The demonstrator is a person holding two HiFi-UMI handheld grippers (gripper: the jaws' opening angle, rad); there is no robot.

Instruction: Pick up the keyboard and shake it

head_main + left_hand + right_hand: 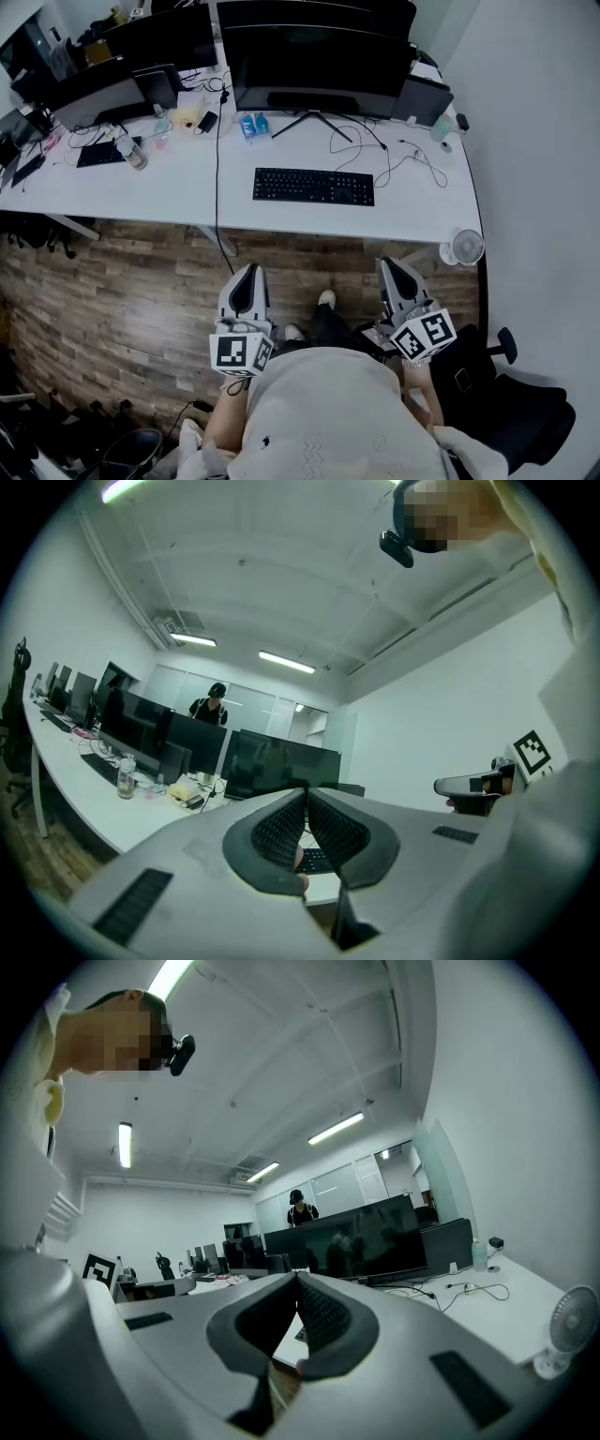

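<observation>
Though closed and empty, jaws of left gripper [247, 272] and right gripper [390, 266] well short of keyboard [313, 186] on desk [159, 192].

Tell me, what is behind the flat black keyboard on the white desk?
Behind the flat black keyboard stands a wide dark monitor on a thin splayed foot, with loose black cables nearby. The monitor hides whatever lies further back on the white desk.

Closed empty left claw [306, 791] faces keyboard [316, 862] on desk [80, 803]

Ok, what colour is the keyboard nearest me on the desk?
The keyboard is black; the head view shows it best.
</observation>
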